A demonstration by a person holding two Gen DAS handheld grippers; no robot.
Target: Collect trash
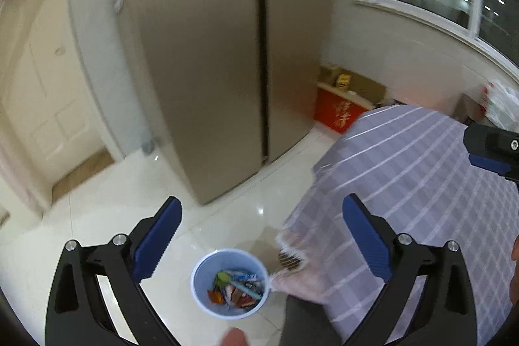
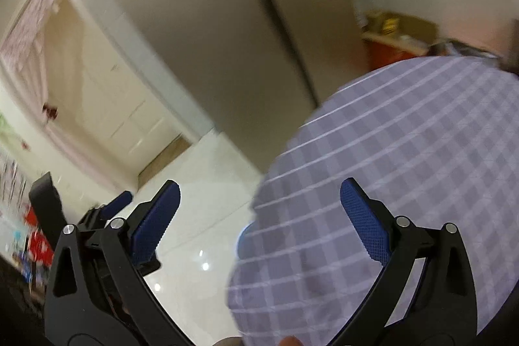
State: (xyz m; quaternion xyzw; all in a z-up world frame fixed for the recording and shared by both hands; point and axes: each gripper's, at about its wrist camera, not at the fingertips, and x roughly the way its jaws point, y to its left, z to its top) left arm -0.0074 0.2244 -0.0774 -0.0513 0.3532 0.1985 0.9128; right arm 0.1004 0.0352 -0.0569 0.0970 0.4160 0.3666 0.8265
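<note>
Left wrist view — nearest: both blue ribbed pads of my left gripper [image 1: 261, 213] stand spread wide with nothing between them.
Bin: a small round pale-blue bin [image 1: 229, 282] sits on the floor straight below and slightly ahead of the left gripper, framed by the open jaws; its mouth faces up.
Contents: crumpled wrappers [image 1: 238, 287] in orange, green and blue lie inside it — the trash is already in the bin.
Table: a round table under a lilac plaid tablecloth [image 1: 421, 184] rises just right of the bin, its fringed hem hanging beside the rim.
Floor: glossy cream tiles [image 1: 129, 216], hard and reflective.
Backdrop: a tall matte bronze refrigerator [image 1: 194, 54], a red carton [image 1: 337, 114] beside it, a white panelled door [image 1: 48, 106] at left.
Other tool: my right gripper's blue-and-black tip shows at the right edge.

Right wrist view — nearest: my right gripper [image 2: 259, 200] also gapes wide and empty, its textured blue pads clear of everything.
Below it: the soft, smooth-lying plaid cloth fills the lower right; only a sliver of the bin's blue rim peeks out from behind the table edge.
Left gripper: visible low at left, over the tiles.
Judgement: the left hand is the nearer one to the bin — any further drop would go straight down from there.
</note>
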